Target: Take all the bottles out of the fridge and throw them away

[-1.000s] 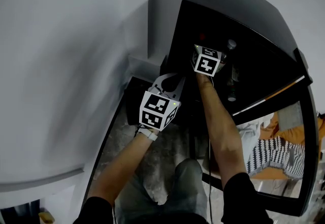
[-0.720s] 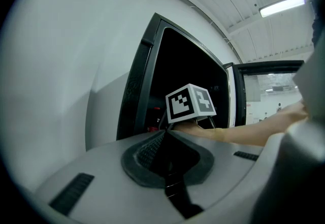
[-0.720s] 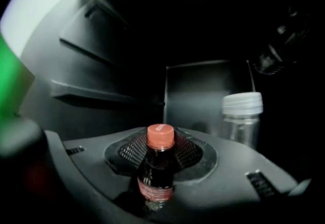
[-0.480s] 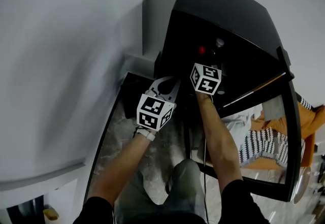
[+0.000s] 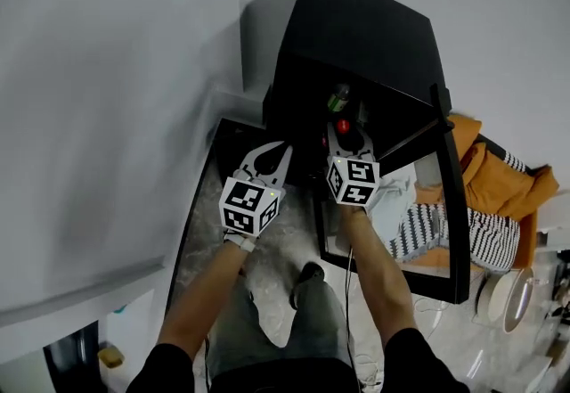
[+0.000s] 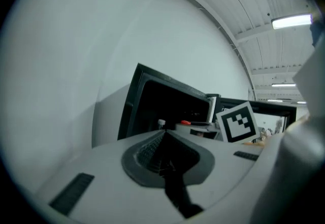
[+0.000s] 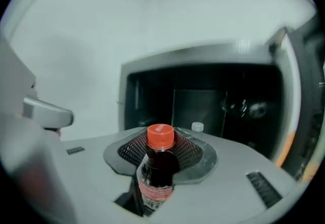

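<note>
On my far left there is only the plain white wall (image 5: 107,115), with the marbled grey floor (image 5: 267,271) below it. My left tongs (image 5: 270,153) hang over that floor, just off the lower left corner of the black cabinet fridge (image 5: 356,35). In the left gripper view the left tongs (image 6: 163,139) are pressed together at the tips, with nothing between the ribbed pads. Past them I see the fridge's dark mouth (image 6: 167,106).

Inside the fridge a bottle with a green label (image 5: 337,99) stands on a shelf near the front. The right gripper view also picks out a small white bottle cap (image 7: 197,127) in the dark interior (image 7: 203,101). I cannot tell whether it belongs to that same bottle.

My right tongs (image 5: 343,140) are just in front of the opening, right of the left pair. They pinch a small clear plastic bottle of dark drink with an orange-red cap (image 5: 342,126). From the right gripper view the right tongs (image 7: 163,147) clamp that bottle (image 7: 160,167) by its body. It stands upright, with the cap above the pads and a red label band just below them. It is outside the fridge.

Further right, the black-framed glass door (image 5: 450,204) stands swung open. Striped black-and-white fabric (image 5: 445,235) shows at its pane, and a heap of orange cloth (image 5: 503,182) lies beyond the door's edge.
</note>
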Demonstrator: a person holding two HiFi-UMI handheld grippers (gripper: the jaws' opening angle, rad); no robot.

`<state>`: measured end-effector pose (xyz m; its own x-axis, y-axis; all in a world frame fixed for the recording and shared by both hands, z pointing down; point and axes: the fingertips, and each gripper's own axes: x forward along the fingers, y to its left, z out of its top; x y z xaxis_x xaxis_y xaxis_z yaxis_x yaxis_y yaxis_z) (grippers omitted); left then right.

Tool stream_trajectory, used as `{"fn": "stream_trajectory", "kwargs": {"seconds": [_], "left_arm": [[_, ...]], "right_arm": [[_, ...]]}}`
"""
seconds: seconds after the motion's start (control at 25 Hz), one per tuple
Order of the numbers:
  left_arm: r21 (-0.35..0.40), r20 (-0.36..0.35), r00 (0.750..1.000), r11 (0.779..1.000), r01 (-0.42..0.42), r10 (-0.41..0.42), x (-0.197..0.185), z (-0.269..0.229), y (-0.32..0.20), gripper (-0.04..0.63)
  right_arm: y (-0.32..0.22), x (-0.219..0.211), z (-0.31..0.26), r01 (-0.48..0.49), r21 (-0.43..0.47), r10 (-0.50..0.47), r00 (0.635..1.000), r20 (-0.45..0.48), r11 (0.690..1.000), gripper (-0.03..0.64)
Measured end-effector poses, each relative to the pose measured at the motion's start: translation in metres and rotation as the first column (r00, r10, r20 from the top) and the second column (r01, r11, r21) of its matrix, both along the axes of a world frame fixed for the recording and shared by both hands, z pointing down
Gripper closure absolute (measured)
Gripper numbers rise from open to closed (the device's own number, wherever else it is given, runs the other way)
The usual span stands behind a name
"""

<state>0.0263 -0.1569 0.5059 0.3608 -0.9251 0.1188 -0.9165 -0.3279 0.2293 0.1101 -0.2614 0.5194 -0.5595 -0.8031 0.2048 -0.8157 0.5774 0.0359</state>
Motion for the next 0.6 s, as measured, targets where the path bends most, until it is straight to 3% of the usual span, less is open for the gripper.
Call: {"fn": "stream_trajectory", "kwargs": {"seconds": [0.32, 0.6], "left_arm": [[-0.034, 0.049, 0.999, 0.999, -0.021, 0.022, -0.003, -0.105, 0.062, 0.592], [-0.012, 0.009, 1.000, 1.000, -0.003, 0.003, -0.021, -0.169, 0.101, 0.592]], "right_arm": [[0.091, 0.017, -0.112, 0.069, -0.055, -0.070, 0.997, -0.015, 0.996, 0.465], [0.144, 0.012, -0.193, 0.143, -0.018, -0.143, 0.990, -0.008, 0.990, 0.465]]}}
